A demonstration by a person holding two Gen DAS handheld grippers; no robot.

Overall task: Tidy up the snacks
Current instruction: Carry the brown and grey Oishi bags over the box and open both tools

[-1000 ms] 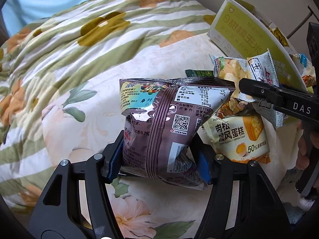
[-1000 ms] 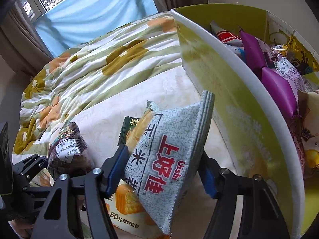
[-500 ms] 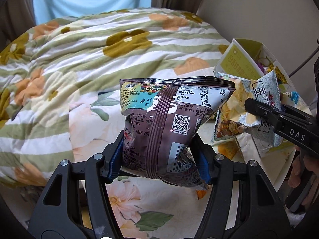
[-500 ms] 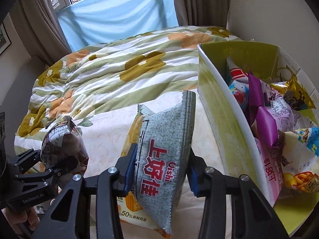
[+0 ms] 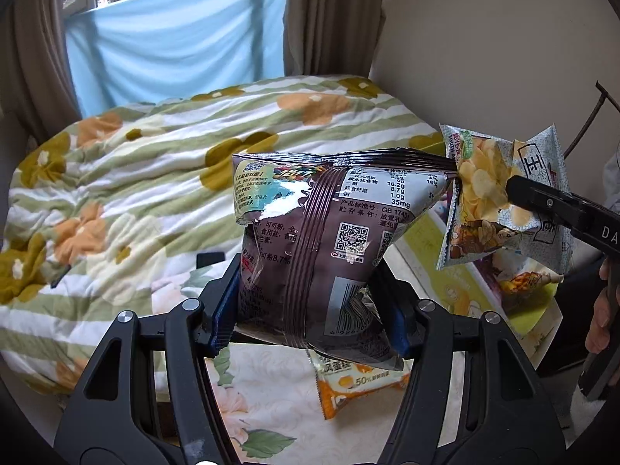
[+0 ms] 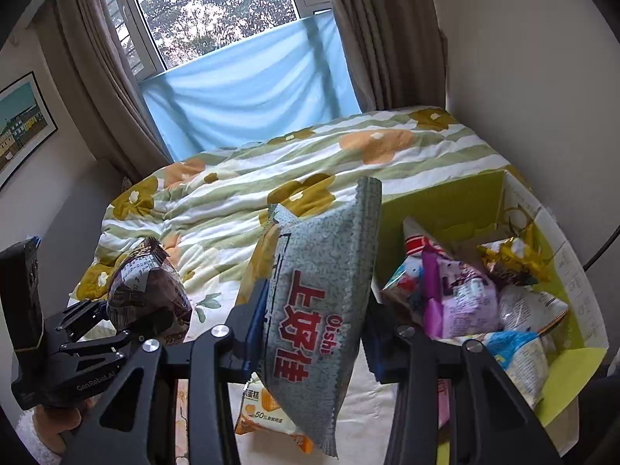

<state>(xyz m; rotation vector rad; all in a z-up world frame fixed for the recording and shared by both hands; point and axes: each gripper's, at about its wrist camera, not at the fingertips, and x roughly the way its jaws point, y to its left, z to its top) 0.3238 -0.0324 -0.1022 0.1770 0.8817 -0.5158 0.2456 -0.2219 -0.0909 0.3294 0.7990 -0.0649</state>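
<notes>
My left gripper (image 5: 310, 316) is shut on a brown foil snack bag (image 5: 329, 240) and holds it upright, well above the bed. My right gripper (image 6: 314, 333) is shut on a grey Oishi chip bag (image 6: 321, 310), which hangs on edge between the blue pads. That bag (image 5: 484, 193) shows at the right of the left wrist view, close beside the brown bag's top corner. In the right wrist view the left gripper (image 6: 116, 329) holds the brown bag (image 6: 147, 290) at lower left. A green cardboard box (image 6: 542, 213) holding several snack packets sits just right of the grey bag.
An orange cake packet (image 5: 360, 383) lies on the flowered quilt (image 5: 135, 201) below both bags. The box (image 5: 465, 283) stands at the bed's right edge against a beige wall (image 6: 523, 77). Curtains and a window with a blue cloth (image 6: 252, 89) lie beyond the bed.
Both grippers have risen with their bags, from just above the quilt to well over it. The right jaws have narrowed on the grey bag. The box's inside has come into view.
</notes>
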